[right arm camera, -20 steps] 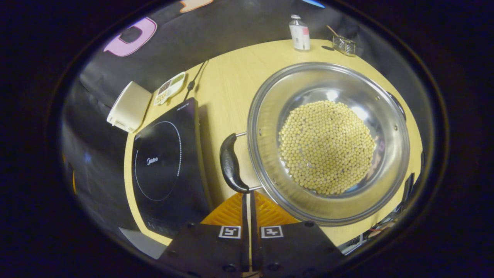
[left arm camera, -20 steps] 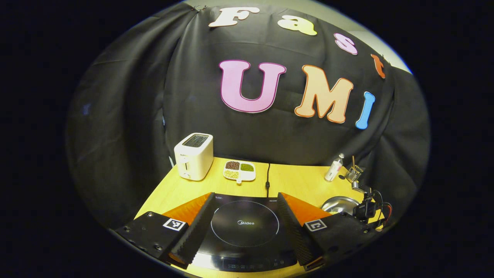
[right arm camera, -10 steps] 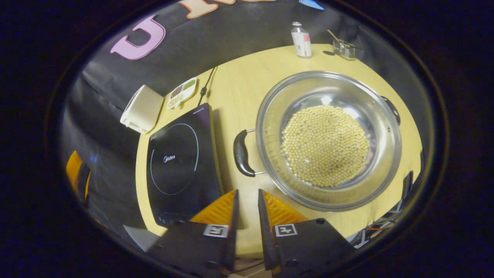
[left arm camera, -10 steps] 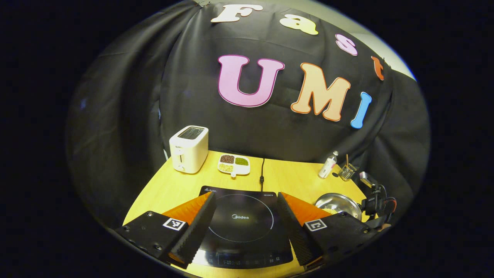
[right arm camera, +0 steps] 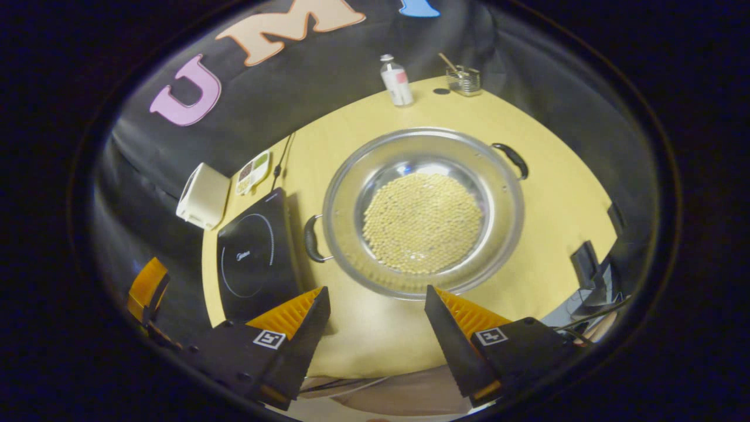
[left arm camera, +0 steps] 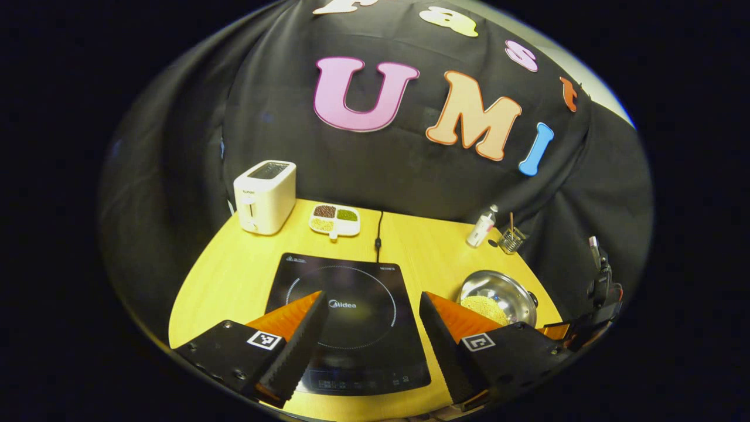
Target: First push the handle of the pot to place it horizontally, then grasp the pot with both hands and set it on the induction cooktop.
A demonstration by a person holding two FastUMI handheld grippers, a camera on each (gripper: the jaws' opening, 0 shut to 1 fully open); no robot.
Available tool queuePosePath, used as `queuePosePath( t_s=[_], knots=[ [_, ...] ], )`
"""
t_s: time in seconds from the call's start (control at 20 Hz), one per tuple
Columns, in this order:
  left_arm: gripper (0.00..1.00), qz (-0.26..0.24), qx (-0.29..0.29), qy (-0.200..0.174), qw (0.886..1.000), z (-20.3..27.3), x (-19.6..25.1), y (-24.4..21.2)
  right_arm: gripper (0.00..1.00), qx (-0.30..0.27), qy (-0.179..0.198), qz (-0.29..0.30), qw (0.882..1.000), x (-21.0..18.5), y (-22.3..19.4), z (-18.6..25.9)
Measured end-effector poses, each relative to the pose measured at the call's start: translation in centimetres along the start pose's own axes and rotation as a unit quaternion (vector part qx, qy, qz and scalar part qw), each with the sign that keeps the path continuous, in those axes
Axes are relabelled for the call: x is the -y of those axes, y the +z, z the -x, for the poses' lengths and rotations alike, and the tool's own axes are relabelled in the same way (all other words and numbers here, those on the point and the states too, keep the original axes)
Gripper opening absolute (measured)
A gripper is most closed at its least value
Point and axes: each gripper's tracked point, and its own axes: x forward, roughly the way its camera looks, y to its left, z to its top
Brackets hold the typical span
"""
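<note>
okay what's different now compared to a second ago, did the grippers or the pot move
The right gripper went from shut, next to the pot's near handle, to wide open, and pulled up and back from the pot. The left gripper stayed open and rose back over the induction cooktop. The pot stays on the table beside the cooktop, beans inside.

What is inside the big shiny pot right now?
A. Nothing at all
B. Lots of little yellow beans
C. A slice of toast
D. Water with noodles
B: in the right gripper view the pot standing on the table holds a heap of small round yellow beans covering its bottom.
</note>
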Motion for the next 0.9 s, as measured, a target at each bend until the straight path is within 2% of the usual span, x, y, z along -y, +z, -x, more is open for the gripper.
queuePosePath(
  t_s=[0.2,0.25,0.3,0.4,0.45,0.5,0.55,0.6,0.9],
  knots=[
    [0.95,0.005,-0.039,-0.014,0.999,-1.3,2.3,-1.6,0.94,0.008,-0.014,-0.008,1.0,3.4,2.2,0.7],
    [0.95,0.008,-0.047,-0.018,0.999,-1.7,3.0,-1.9,1.0,0.008,-0.016,-0.01,1.0,4.2,2.8,0.7],
    [0.95,0.01,-0.054,-0.021,0.998,-2.2,3.9,-2.1,0.94,0.009,-0.017,-0.011,1.0,4.9,3.2,0.8],
    [0.95,0.01,-0.07,-0.024,0.997,-3.1,5.5,-2.7,0.94,0.008,-0.015,-0.01,1.0,6.2,4.6,0.4],
    [0.95,0.009,-0.077,-0.026,0.997,-3.7,6.4,-3.0,1.0,0.005,-0.015,-0.007,1.0,7.0,5.4,0.1],
    [0.95,0.007,-0.086,-0.026,0.996,-4.2,7.3,-3.4,0.94,0.002,-0.014,-0.003,1.0,7.9,6.0,-0.2],
    [0.95,0.004,-0.096,-0.027,0.995,-4.8,8.1,-3.8,0.94,-0.002,-0.012,0.001,1.0,8.6,7.0,-0.4],
    [0.95,-0.001,-0.105,-0.025,0.994,-5.5,8.8,-4.2,1.0,-0.005,-0.006,0.006,1.0,9.1,7.7,-0.7],
    [0.96,-0.02,-0.158,-0.027,0.987,-9.4,12.0,-6.7,1.0,-0.036,0.022,0.054,0.998,13.0,12.5,-4.1]
  ],
)
